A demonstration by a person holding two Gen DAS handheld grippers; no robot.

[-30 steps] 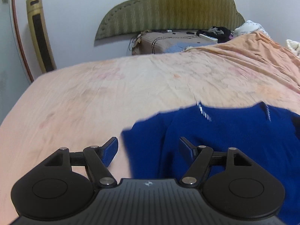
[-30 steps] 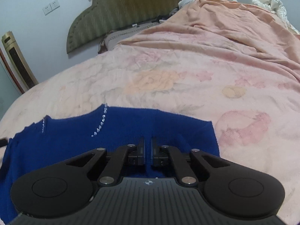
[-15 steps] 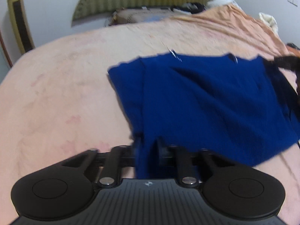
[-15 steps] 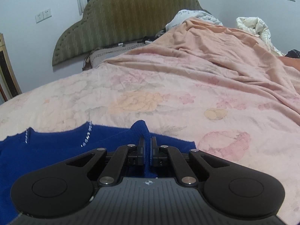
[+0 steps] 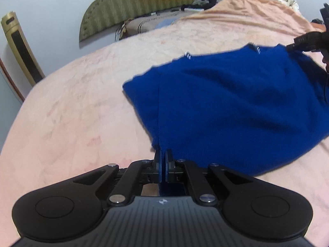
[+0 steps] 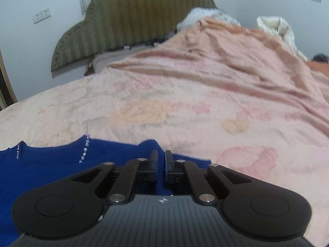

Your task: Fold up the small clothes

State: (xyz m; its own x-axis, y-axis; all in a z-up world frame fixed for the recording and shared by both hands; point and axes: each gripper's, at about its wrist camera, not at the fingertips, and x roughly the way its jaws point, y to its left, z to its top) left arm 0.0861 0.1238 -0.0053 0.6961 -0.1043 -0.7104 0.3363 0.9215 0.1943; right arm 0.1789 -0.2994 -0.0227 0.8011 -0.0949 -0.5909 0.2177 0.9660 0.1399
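A blue knit sweater (image 5: 236,103) lies spread on the pink floral bedsheet (image 5: 72,113), with a line of rhinestones (image 6: 85,150) at its neckline. My left gripper (image 5: 163,154) is shut on the sweater's near left corner, and the cloth runs taut up from its pads. At the far right edge of the sweater my right gripper (image 5: 292,46) grips the shoulder. In the right wrist view the right gripper (image 6: 161,156) has blue fabric (image 6: 51,164) between its pads, raised in a small peak. Its jaws are opening.
An olive padded headboard (image 6: 127,20) stands at the far end of the bed. A crumpled orange blanket (image 6: 246,61) covers the bed's right side, with white bedding (image 6: 275,26) behind it. A gold tower appliance (image 5: 20,47) stands by the wall at left.
My left gripper went from open over the sweater's left edge to shut on its near corner, having drawn back. The right gripper stayed put while its fabric rose into a peak.
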